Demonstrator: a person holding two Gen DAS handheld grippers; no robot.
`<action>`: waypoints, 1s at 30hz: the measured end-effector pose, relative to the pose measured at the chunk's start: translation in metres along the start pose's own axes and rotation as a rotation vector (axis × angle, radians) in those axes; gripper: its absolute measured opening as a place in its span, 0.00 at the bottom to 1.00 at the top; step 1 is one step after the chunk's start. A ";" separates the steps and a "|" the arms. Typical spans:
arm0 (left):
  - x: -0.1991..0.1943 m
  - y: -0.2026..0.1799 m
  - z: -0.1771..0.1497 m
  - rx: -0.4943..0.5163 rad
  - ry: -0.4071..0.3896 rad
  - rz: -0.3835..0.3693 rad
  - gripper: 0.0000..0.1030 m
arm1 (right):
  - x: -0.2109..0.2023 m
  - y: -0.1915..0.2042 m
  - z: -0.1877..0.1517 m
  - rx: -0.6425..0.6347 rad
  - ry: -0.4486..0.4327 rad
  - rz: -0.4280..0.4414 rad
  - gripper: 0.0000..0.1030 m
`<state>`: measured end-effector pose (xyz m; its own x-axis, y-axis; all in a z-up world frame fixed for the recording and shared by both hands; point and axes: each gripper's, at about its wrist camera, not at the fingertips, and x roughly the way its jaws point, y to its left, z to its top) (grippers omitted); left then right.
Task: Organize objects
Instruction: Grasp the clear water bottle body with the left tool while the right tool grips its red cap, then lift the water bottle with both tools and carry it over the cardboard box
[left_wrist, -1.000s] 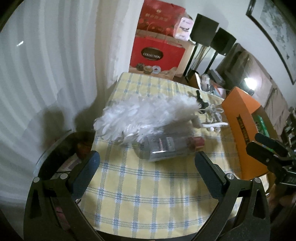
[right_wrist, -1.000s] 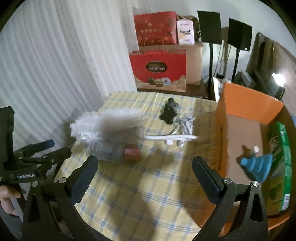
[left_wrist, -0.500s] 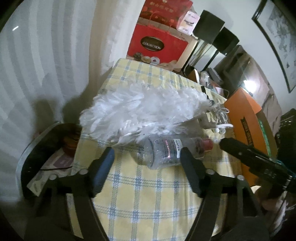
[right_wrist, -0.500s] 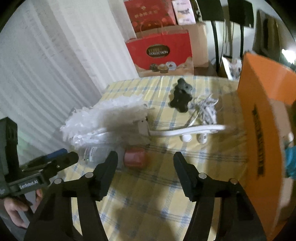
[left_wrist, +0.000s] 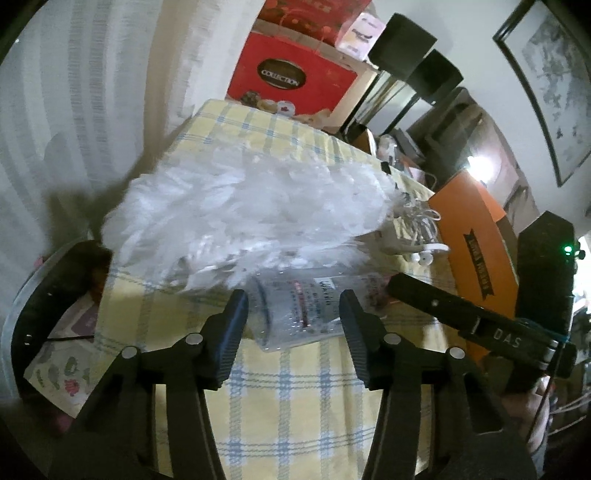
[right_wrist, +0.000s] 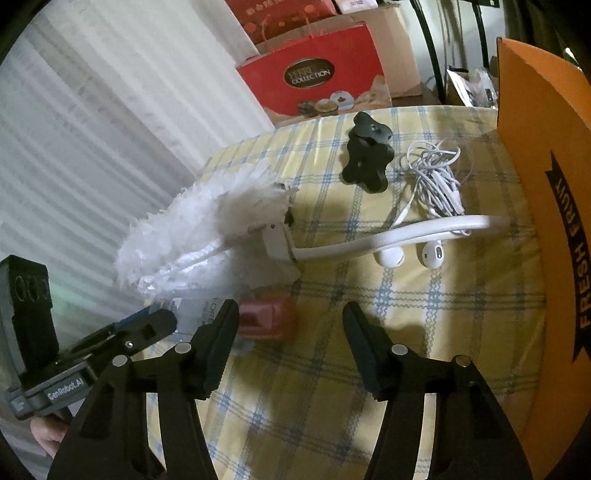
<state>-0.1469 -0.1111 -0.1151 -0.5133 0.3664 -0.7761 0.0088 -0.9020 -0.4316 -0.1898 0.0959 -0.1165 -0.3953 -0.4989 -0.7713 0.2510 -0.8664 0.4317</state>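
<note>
L gripper (left_wrist: 291, 314) closing round clear plastic bottle (left_wrist: 295, 310), no contact; R gripper (right_wrist: 288, 325) narrowing, empty.

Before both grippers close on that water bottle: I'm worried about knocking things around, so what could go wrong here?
1. The white duster drapes over the bottle, so lifting the bottle may drag it along.
2. The left gripper and right gripper converge on the same bottle, the right near its red cap; they could collide.
3. The clear, round bottle lies on its side and might roll away.
</note>
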 end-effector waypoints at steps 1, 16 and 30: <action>0.000 -0.001 0.000 -0.001 0.000 0.003 0.45 | 0.001 -0.001 0.001 0.005 0.002 0.006 0.57; -0.004 -0.011 -0.007 -0.024 -0.008 0.031 0.42 | 0.000 0.012 -0.003 0.018 0.024 0.066 0.51; -0.036 -0.050 0.001 0.003 -0.068 -0.002 0.41 | -0.050 0.017 0.001 0.028 -0.049 0.045 0.51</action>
<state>-0.1299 -0.0799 -0.0649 -0.5702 0.3521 -0.7422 0.0054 -0.9019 -0.4320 -0.1670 0.1059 -0.0696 -0.4272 -0.5370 -0.7274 0.2451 -0.8432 0.4785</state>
